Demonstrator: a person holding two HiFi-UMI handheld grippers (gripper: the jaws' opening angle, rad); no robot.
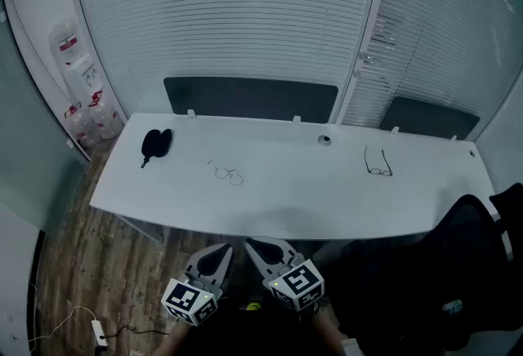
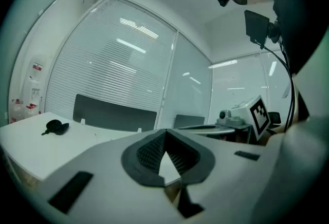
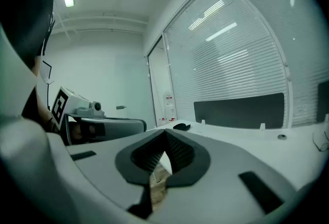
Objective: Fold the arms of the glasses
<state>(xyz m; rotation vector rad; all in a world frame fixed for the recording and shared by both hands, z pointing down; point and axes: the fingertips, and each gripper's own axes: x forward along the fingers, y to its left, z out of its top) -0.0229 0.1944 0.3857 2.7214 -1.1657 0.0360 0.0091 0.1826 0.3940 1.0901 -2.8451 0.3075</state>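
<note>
Two pairs of glasses lie well apart on the white table (image 1: 294,199). The wire-framed glasses (image 1: 228,175), left of centre, have thin round lenses, but how their arms lie is too fine to make out. The dark-framed glasses (image 1: 378,164), towards the right, have both arms unfolded, reaching towards the far edge. A black case (image 1: 155,144) sits near the left end. The left gripper (image 1: 219,252) and right gripper (image 1: 260,248) hang below the near edge, jaw tips together, with nothing between them.
</note>
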